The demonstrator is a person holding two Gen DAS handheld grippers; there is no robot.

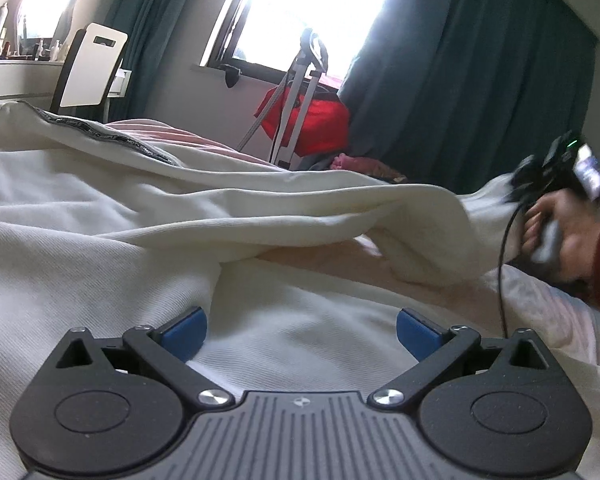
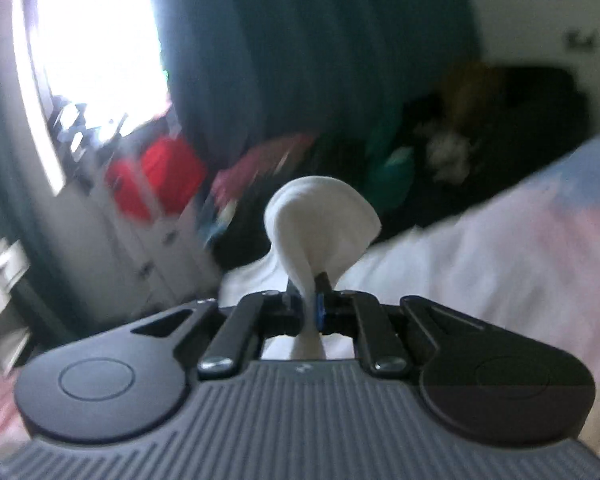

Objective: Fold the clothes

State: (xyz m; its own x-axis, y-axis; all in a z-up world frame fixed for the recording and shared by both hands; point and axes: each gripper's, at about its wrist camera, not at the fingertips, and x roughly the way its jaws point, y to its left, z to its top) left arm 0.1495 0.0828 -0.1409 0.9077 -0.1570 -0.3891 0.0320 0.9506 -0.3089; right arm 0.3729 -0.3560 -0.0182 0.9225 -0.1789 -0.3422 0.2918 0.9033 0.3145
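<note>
- The cream garment [image 1: 148, 216] lies spread on the bed [image 1: 540, 320], its long sleeve running across toward the right.
- The left gripper [image 1: 300, 332] rests low over the body cloth, its 2 blue pads wide apart, holding nothing.
- The right gripper [image 2: 309, 308] is clamped on the sleeve end [image 2: 320, 216], lifted; it is the nearer hand for folding inward.

Left gripper [image 1: 302, 334]: blue pads, black linkage arms, silver screws, ribbed grey body, round black discs. Right gripper [image 2: 309, 312]: same build. Right hand [image 1: 560, 228]: bare skin, dark red sleeve, black cable
</note>
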